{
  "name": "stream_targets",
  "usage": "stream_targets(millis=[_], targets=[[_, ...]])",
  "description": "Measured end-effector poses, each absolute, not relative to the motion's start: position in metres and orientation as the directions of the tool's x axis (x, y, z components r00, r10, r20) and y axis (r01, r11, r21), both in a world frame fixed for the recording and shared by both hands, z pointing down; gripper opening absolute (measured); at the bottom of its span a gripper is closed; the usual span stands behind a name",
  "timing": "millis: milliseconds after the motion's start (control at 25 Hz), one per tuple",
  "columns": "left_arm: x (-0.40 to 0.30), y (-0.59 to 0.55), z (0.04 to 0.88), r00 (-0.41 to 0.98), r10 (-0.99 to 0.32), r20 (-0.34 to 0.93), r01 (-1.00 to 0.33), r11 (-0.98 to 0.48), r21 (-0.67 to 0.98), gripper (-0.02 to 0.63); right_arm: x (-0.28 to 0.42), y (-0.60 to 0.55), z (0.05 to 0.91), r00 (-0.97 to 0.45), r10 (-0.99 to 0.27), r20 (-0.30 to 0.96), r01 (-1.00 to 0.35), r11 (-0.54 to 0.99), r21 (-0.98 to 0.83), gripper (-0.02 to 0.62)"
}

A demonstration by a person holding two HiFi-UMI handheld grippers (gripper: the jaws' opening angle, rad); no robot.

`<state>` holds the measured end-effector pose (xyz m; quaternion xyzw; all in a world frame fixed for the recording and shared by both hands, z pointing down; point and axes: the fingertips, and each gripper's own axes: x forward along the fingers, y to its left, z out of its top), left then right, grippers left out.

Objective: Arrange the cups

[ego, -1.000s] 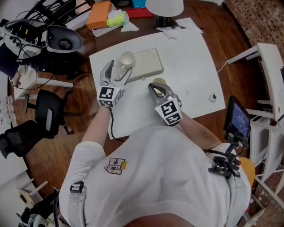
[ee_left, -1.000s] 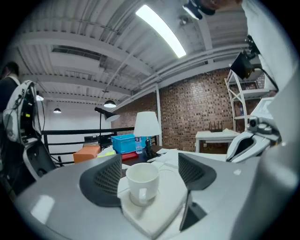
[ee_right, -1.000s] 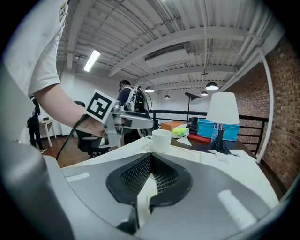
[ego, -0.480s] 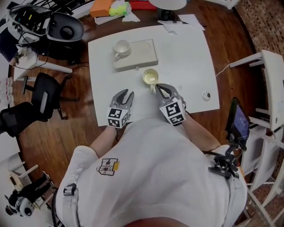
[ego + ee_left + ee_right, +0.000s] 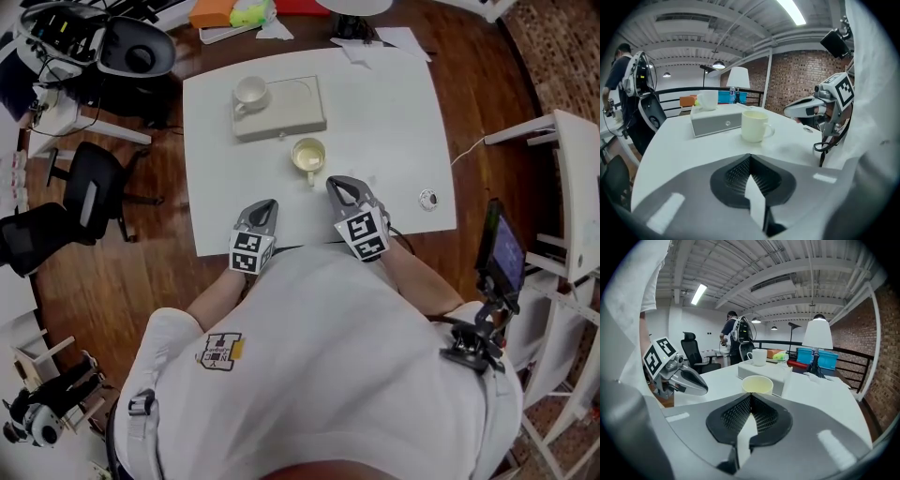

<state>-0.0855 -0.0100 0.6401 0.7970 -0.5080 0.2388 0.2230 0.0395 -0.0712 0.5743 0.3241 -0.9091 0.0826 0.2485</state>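
Observation:
A cream cup (image 5: 307,155) stands on the white table (image 5: 394,122), just in front of a pale tray (image 5: 291,111). A white cup (image 5: 250,91) sits on the tray's left end. My left gripper (image 5: 265,208) lies near the table's front edge with its jaws closing to shut, nothing between them. My right gripper (image 5: 336,185) is shut and empty, a short way from the cream cup. In the left gripper view the cream cup (image 5: 754,125) stands ahead of the jaws. In the right gripper view the cream cup (image 5: 757,384) is right past the fingertips.
A small round metal piece (image 5: 428,199) lies at the table's right. A lamp base (image 5: 352,23) and papers (image 5: 394,42) sit at the far edge. Office chairs (image 5: 89,202) stand on the wooden floor to the left, white furniture (image 5: 572,187) to the right.
My left gripper has drawn back from the white cup on the tray to the table's front edge and its jaws have shut. The right gripper has pulled back a little from the cream cup.

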Motion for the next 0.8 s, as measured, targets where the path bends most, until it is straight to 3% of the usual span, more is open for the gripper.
stream_targets(millis=[800], targets=[[-0.074, -0.009, 0.626, 0.368, -0.749, 0.551, -0.922, -0.372, 0.110, 0.000, 0.044, -0.066, 0.572, -0.666, -0.562, 0.491, -0.636, 0.772, 0.020, 0.000]])
